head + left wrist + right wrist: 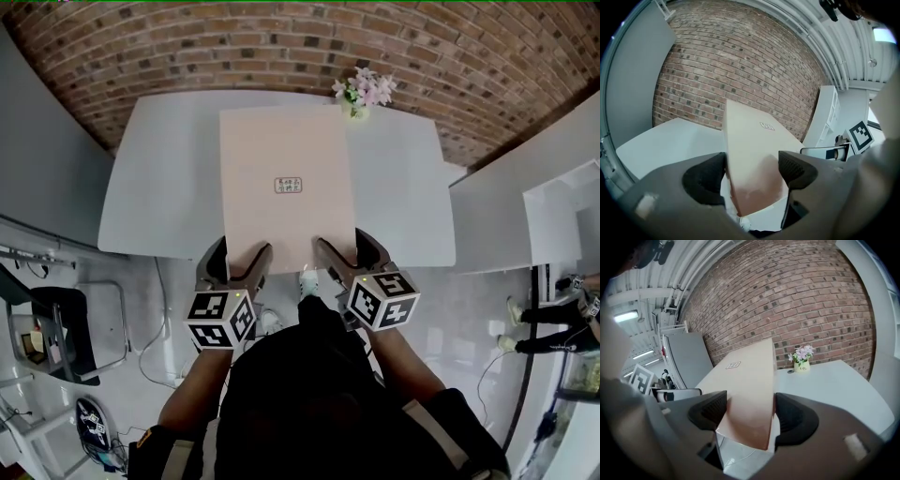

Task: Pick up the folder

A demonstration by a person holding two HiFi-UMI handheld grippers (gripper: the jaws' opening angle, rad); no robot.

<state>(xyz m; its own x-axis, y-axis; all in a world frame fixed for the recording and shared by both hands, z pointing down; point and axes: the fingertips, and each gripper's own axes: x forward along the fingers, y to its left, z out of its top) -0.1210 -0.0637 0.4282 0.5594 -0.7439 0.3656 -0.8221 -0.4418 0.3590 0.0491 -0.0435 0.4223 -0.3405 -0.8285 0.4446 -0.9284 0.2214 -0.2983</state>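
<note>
The folder, a large pale beige one with a small printed label at its middle, filled the centre of the head view. It lay lengthwise over the white counter, and its near end reached past the counter's lower edge. From above I could not tell whether its far end touched the counter. In both claw views the far end showed against the brick wall.

The left claw gripped the folder's lower left corner. In its own view one dark pad sat against the folder's left edge. The other pad was on the right over the beige face, and the shaded corner filled the gap between them.

The right claw held the lower right corner in the same way. There the folder's face ran up the middle of the frame between the two pads, with its right edge just beside the right pad.

Each claw's marker cube showed below the folder, the left cube and the right cube, with the person's dark sleeves beneath.

A small pot of pink flowers stood on the counter at the upper centre, just beside the folder's upper right corner. Another person's legs showed at the right edge of the frame.
</note>
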